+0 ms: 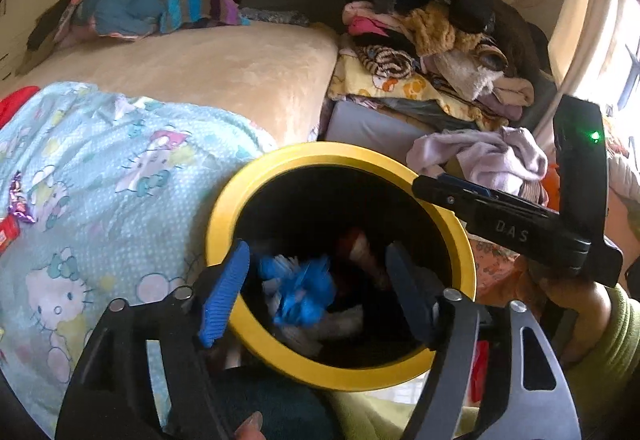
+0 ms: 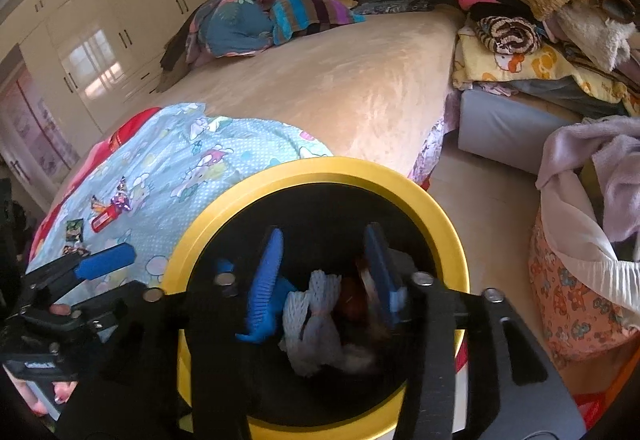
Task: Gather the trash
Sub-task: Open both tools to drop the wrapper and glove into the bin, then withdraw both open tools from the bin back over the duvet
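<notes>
A yellow-rimmed black bin [image 1: 224,207] stands beside the bed; it also shows in the right wrist view [image 2: 448,224]. Inside lie a blue crumpled piece [image 1: 304,292], white foam netting [image 2: 316,316] and reddish-brown scraps. My left gripper [image 1: 316,292] is open over the bin mouth, empty. My right gripper [image 2: 324,276] is open over the bin, nothing between its fingers; it also shows in the left wrist view [image 1: 436,187]. Several wrappers [image 2: 110,209] lie on the light-blue cartoon sheet [image 2: 192,159], also at the left edge of the left wrist view [image 1: 16,203].
A beige bed [image 2: 340,87] carries a heap of colourful clothes [image 2: 256,15] at the far end. A stack of folded bedding [image 2: 540,39] sits on a grey box at right. A printed laundry basket [image 2: 576,296] with lilac cloth stands right of the bin.
</notes>
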A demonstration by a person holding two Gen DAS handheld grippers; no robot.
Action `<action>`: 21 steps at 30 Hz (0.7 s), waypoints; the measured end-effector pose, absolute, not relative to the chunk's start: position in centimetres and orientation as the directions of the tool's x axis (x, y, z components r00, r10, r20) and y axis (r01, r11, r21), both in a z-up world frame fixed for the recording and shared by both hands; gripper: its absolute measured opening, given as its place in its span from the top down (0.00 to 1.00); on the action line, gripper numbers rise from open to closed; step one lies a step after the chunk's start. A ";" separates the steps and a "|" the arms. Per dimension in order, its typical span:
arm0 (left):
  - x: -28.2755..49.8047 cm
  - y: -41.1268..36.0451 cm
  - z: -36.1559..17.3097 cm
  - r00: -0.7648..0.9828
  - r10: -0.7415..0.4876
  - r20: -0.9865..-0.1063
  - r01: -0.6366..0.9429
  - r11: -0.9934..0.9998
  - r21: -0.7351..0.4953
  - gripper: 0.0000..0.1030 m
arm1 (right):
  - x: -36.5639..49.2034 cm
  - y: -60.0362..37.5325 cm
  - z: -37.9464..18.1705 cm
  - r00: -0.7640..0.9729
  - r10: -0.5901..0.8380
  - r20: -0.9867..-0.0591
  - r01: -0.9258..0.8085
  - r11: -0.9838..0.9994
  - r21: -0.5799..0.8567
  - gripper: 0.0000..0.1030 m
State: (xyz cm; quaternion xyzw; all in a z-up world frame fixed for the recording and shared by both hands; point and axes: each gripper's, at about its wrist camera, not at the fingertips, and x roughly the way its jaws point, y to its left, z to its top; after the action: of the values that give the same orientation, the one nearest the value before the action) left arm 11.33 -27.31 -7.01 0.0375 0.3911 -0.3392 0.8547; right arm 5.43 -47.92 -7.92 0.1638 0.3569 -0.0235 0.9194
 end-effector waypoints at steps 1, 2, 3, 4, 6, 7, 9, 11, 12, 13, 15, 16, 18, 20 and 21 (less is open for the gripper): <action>11.2 -26.9 -6.7 0.472 -0.556 -0.684 0.609 0.767 -0.203 0.16 | 5.4 -48.0 -7.9 0.747 0.069 -0.661 0.167 0.943 0.287 0.53; 11.0 -26.5 -6.3 0.479 -0.563 -0.673 0.608 0.766 -0.208 0.10 | 5.3 -48.1 -7.9 0.751 0.064 -0.657 0.176 0.940 0.293 0.53; 11.0 -26.1 -6.0 0.485 -0.568 -0.665 0.604 0.767 -0.216 0.09 | 5.3 -48.1 -7.8 0.754 0.062 -0.654 0.179 0.939 0.294 0.52; 10.9 -25.9 -5.8 0.488 -0.570 -0.661 0.600 0.769 -0.221 0.09 | 5.2 -48.1 -7.7 0.756 0.060 -0.652 0.178 0.939 0.293 0.51; 10.8 -25.1 -5.4 0.510 -0.565 -0.649 0.580 0.783 -0.225 0.08 | 5.2 -47.8 -7.4 0.763 0.054 -0.645 0.175 0.942 0.287 0.47; 10.8 -24.8 -5.2 0.518 -0.558 -0.648 0.571 0.790 -0.224 0.08 | 5.1 -47.6 -7.2 0.769 0.052 -0.637 0.171 0.944 0.283 0.47; 10.6 -24.1 -4.9 0.537 -0.546 -0.642 0.554 0.803 -0.220 0.08 | 5.1 -47.2 -7.0 0.773 0.054 -0.633 0.159 0.948 0.275 0.46; 10.5 -23.4 -4.6 0.557 -0.533 -0.637 0.541 0.815 -0.209 0.08 | 5.0 -46.5 -6.7 0.778 0.059 -0.625 0.144 0.953 0.268 0.45; 10.4 -23.0 -4.3 0.574 -0.522 -0.630 0.531 0.824 -0.198 0.08 | 5.0 -46.2 -6.6 0.780 0.063 -0.622 0.136 0.954 0.267 0.45; 10.3 -22.7 -4.1 0.584 -0.516 -0.627 0.525 0.829 -0.192 0.08 | 5.0 -45.9 -6.5 0.781 0.069 -0.621 0.127 0.956 0.265 0.44; 10.0 -21.9 -3.5 0.616 -0.497 -0.612 0.510 0.843 -0.172 0.08 | 5.0 -44.9 -6.3 0.781 0.086 -0.619 0.100 0.961 0.259 0.43; 10.0 -21.5 -3.2 0.627 -0.490 -0.605 0.504 0.848 -0.164 0.08 | 5.0 -44.5 -6.3 0.781 0.092 -0.618 0.091 0.962 0.257 0.43; 9.9 -20.8 -2.7 0.648 -0.479 -0.592 0.492 0.857 -0.154 0.08 | 5.0 -43.5 -6.1 0.779 0.111 -0.617 0.064 0.965 0.255 0.43; 9.8 -19.9 -2.2 0.667 -0.469 -0.579 0.476 0.866 -0.152 0.07 | 5.1 -42.4 -5.9 0.777 0.131 -0.615 0.037 0.967 0.253 0.43; 9.7 -19.4 -2.0 0.679 -0.460 -0.572 0.465 0.873 -0.149 0.07 | 5.1 -41.9 -5.8 0.777 0.139 -0.614 0.025 0.968 0.250 0.43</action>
State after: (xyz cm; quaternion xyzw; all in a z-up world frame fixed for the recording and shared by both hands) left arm 9.71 -19.39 -1.97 0.0043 0.3108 -0.2524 0.9163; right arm 5.14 -41.92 -5.84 0.1232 0.3325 0.0305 0.9345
